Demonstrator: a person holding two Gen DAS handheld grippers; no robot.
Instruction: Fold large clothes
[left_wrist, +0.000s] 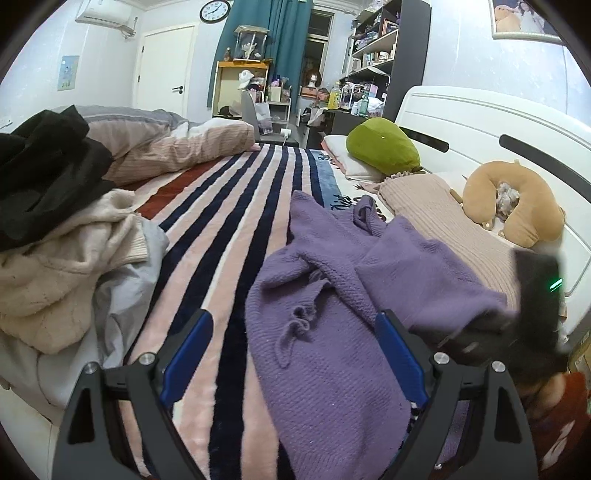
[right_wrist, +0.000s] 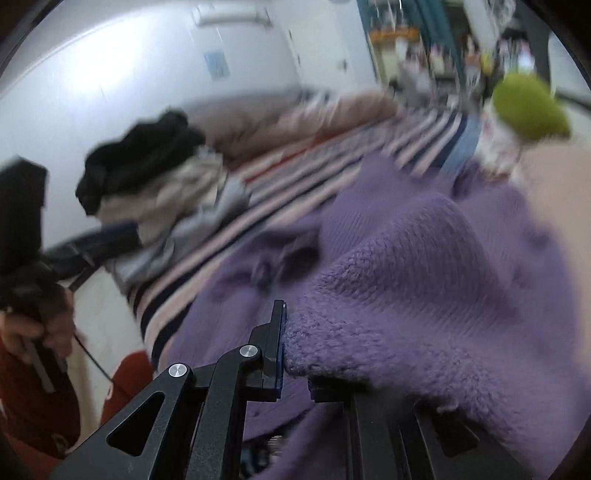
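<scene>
A purple knit sweater (left_wrist: 332, 295) lies crumpled on the striped blanket (left_wrist: 229, 221) of a bed. My left gripper (left_wrist: 293, 350) stands open just above the sweater's near edge. One blue pad is over the knit and the other over the blanket, with nothing pinched. My right gripper (right_wrist: 293, 354) is shut on a fold of the sweater (right_wrist: 424, 277). The fabric drapes over its right finger and hides it. In the left wrist view the right gripper (left_wrist: 509, 328) shows as a dark blur at the sweater's right edge. The right wrist view is motion-blurred.
A heap of cream, grey and black clothes (left_wrist: 62, 258) sits on the bed's left side. A pink quilt (left_wrist: 177, 147) lies behind it. A green pillow (left_wrist: 384, 147) and a tan neck pillow (left_wrist: 517, 206) rest against the white headboard (left_wrist: 480, 122).
</scene>
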